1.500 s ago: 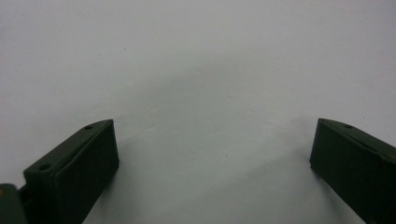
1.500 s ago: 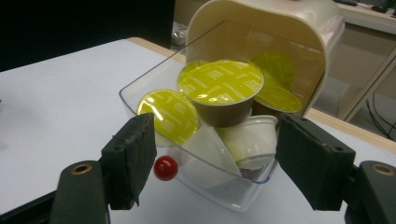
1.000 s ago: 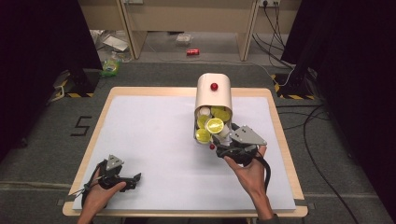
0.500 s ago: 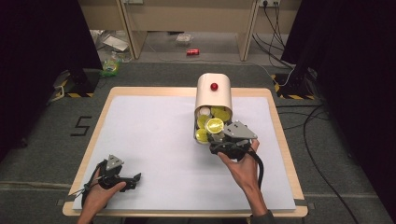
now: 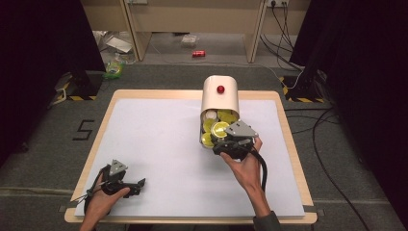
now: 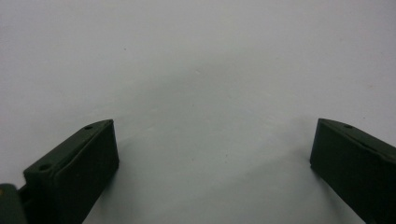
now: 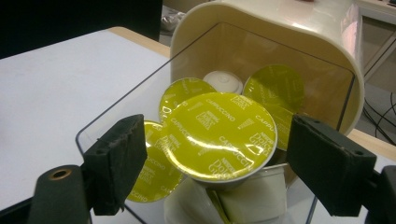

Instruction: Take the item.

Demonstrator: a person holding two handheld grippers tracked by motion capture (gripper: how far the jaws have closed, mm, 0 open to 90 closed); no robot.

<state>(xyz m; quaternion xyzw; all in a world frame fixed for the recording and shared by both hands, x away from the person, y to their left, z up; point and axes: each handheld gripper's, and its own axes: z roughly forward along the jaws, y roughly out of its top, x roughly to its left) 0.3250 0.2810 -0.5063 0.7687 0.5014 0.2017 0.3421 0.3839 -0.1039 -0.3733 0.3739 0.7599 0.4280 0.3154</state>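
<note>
A cream container [image 5: 220,94] with a red knob lies on its side at the table's back middle, its clear front facing me. Several yellow-lidded coffee capsules [image 5: 220,129] are piled in its mouth. My right gripper [image 5: 222,145] is at that mouth. In the right gripper view its jaws have just been opening and stand either side of the top capsule [image 7: 219,135], with the pads [image 7: 116,163] clear of it. My left gripper [image 5: 138,185] rests near the front left edge, open, with bare white surface [image 6: 210,93] between its jaws.
A white mat [image 5: 154,139] covers the wooden table [image 5: 288,144]. Beyond the table's far edge, on the floor, are a red can [image 5: 198,53], some litter [image 5: 115,67] and cables [image 5: 327,120] at the right.
My right hand has shifted slightly left at the container's mouth. The left hand has stayed where it was.
</note>
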